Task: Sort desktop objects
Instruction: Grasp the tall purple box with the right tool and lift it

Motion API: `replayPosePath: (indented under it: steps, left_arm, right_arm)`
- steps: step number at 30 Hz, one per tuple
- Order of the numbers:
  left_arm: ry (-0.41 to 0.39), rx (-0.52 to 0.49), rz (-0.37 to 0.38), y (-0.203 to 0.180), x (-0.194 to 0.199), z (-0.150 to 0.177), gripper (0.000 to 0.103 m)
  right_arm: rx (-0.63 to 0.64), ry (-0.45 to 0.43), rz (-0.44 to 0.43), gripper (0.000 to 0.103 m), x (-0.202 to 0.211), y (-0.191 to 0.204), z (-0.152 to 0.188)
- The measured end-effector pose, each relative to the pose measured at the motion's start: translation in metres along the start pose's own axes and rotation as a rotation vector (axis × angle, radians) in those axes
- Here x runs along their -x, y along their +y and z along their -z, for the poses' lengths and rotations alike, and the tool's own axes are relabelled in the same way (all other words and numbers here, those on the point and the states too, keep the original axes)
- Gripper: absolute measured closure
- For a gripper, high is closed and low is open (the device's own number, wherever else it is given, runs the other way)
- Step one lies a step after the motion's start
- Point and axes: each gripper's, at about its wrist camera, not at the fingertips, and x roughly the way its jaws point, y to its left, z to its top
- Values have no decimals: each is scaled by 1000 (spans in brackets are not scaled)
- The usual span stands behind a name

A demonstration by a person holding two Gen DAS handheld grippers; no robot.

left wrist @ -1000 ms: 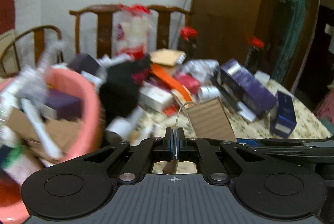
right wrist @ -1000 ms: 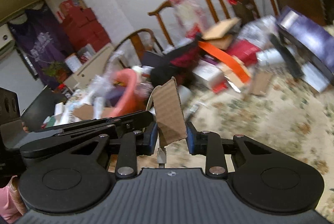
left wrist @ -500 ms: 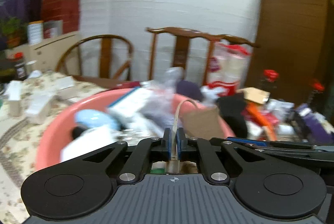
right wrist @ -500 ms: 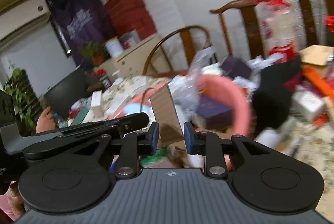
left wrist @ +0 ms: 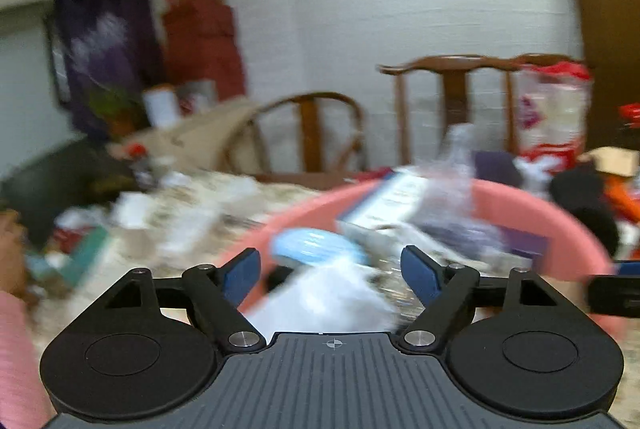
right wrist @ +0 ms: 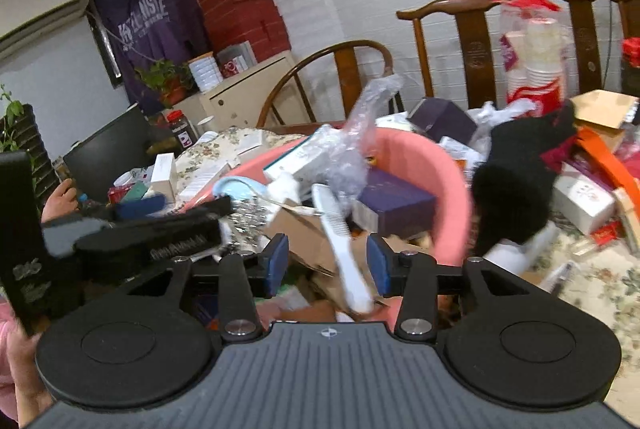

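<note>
A pink basin (right wrist: 448,189) on the floral table is piled with boxes, plastic wrap, a white comb (right wrist: 340,249) and brown cardboard (right wrist: 308,241). It also shows blurred in the left wrist view (left wrist: 520,205). My right gripper (right wrist: 328,263) is open and empty just above the basin's near side. My left gripper (left wrist: 332,271) is open and empty over the basin's left part, above a pale blue item (left wrist: 312,243) and something white. The left gripper's body also shows in the right wrist view (right wrist: 152,229).
A black cloth (right wrist: 516,181), purple box (right wrist: 444,119), orange strap (right wrist: 604,157) and white boxes (right wrist: 584,197) clutter the table right of the basin. Small boxes (right wrist: 164,175) lie to its left. Wooden chairs (right wrist: 476,41) stand behind.
Both grippers swung left over the basin and opened. The brown cardboard bag, held by the right gripper with its handle in the left, is released and now lies in the basin.
</note>
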Motion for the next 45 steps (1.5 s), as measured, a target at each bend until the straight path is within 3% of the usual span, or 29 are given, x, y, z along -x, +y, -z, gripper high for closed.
replayPosePath:
  steps: [2,6,12,17,20,24,26,28,33,37,40,41,42,44,45]
  left_arm:
    - [13,22,-27,7,-1,-5,16]
    - [-10,71,31,8,19,-11,16]
    - [-66,-20,341,-72,75,-3,10]
    - [-5,-138,599,-180,94,21,9]
    - [47,-168,664,-234,85,35,9]
    - [104,-202,694,-276,65,57,9]
    - [100,-222,702,-279,58,65,9]
    - [99,-235,705,-282,55,72,9]
    - [96,-224,684,-264,43,73,9]
    - [124,-207,672,-261,31,69,9]
    - [148,-194,675,-260,25,68,9]
    - [155,-187,675,-259,23,68,9]
    - [161,-182,675,-258,22,68,9]
    - [166,-171,670,-256,20,67,9]
    - [166,-166,664,-255,19,67,9]
  right_arm:
    - [-13,-10,9,54,10,-12,1]
    - [-54,-35,20,51,35,-39,7]
    - [-62,-67,110,43,75,-88,30]
    - [-84,-88,275,38,108,-150,56]
    - [-75,-98,376,31,130,-192,65]
    - [5,-115,511,17,157,-234,56]
    - [52,-125,571,17,165,-251,45]
    - [93,-104,603,9,164,-269,31]
    - [216,31,651,6,123,-292,-2]
    - [329,143,746,6,76,-302,-9]
    - [391,222,797,12,52,-310,-6]
    - [399,242,822,29,45,-312,-4]
    - [387,265,843,37,40,-315,-2]
    - [345,237,852,40,44,-315,0]
    - [304,210,817,40,50,-312,0]
